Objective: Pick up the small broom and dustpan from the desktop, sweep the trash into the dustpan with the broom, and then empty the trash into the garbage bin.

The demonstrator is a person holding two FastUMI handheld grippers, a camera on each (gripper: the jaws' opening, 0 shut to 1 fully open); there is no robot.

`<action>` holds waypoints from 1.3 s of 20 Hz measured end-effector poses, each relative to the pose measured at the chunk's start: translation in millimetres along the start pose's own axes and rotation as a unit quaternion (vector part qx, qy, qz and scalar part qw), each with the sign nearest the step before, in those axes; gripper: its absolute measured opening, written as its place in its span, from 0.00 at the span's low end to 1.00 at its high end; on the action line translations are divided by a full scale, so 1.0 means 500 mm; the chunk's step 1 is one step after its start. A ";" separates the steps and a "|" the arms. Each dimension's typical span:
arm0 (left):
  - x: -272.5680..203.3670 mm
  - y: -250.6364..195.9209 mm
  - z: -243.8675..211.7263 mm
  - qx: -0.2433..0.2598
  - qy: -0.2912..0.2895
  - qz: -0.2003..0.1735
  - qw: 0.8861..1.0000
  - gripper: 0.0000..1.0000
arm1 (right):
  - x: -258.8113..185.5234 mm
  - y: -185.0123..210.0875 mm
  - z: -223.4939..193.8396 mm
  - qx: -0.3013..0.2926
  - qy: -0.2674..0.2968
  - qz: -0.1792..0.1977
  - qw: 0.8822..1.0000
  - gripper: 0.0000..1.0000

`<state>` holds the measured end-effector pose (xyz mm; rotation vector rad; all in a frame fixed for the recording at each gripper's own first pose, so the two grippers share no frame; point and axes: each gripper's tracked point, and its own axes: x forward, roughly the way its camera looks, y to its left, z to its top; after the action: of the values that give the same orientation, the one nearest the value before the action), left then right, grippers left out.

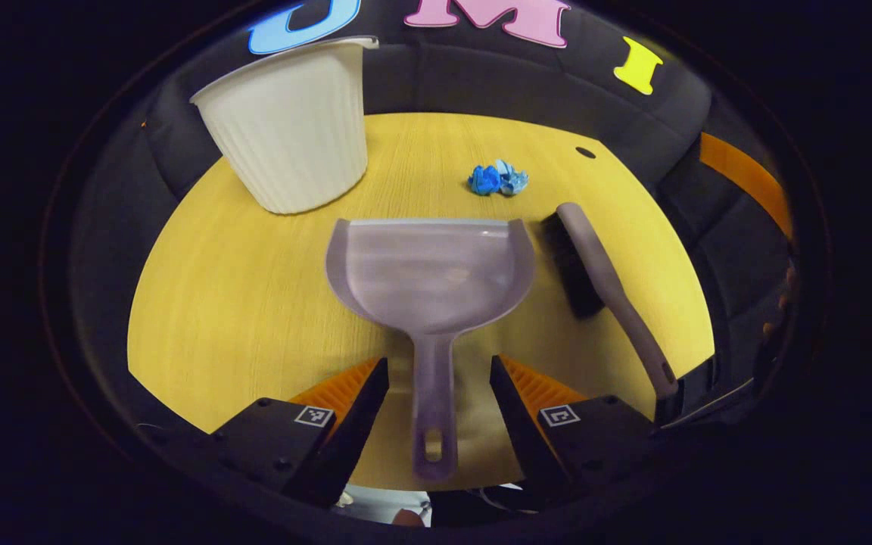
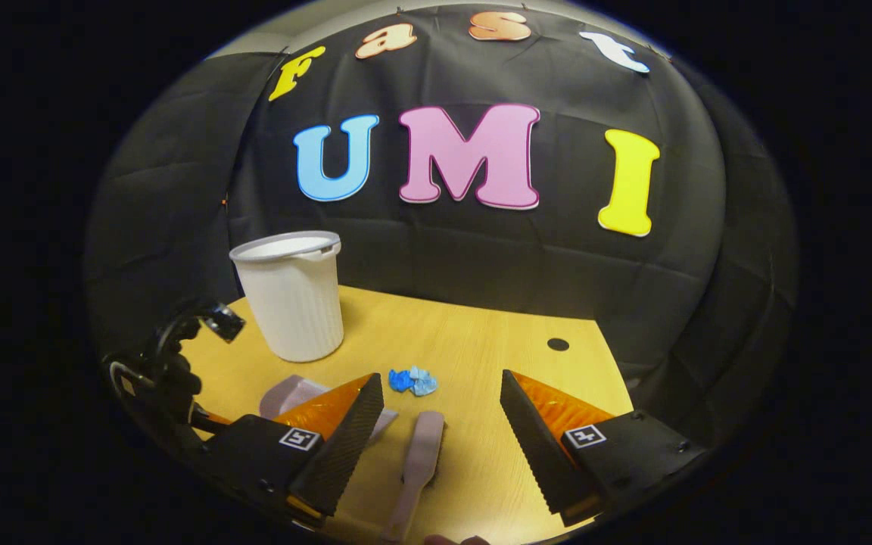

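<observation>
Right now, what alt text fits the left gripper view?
The open left hand-held gripper straddles the handle of a translucent grey plastic dustpan on the yellow wooden desktop. A grey-handled black-bristled broom lies beside it, crumpled blue trash and a white ribbed bin beyond.

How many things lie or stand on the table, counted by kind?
Dustpan: 1
Small broom: 1
Garbage bin: 1
Blue crumpled trash: 1 clump, perhaps two pieces
Total: 4

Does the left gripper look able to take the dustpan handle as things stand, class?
Probably yes. The left gripper is open, its fingers either side of the dustpan handle, not yet pressing it. The brush lies apart to one side, so nothing blocks the way.
</observation>
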<state>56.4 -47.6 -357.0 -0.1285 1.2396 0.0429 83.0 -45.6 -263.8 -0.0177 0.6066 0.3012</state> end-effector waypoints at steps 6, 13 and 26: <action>0.062 -0.015 0.021 -0.045 0.098 -0.021 0.994 0.75 | 0.020 0.029 -0.095 0.038 0.091 0.052 0.994 1.00; 0.075 0.005 0.027 -0.003 0.158 0.009 0.987 0.35 | 0.029 0.021 -0.159 0.066 0.159 0.036 0.984 0.99; 0.066 0.058 0.014 0.058 0.129 -0.062 0.988 0.30 | 0.006 0.049 -0.332 0.016 0.383 -0.047 0.922 0.99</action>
<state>70.6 -19.0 -388.4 -0.1125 1.4858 -0.1592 -14.4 -38.4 -400.2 -0.1378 1.3863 0.1825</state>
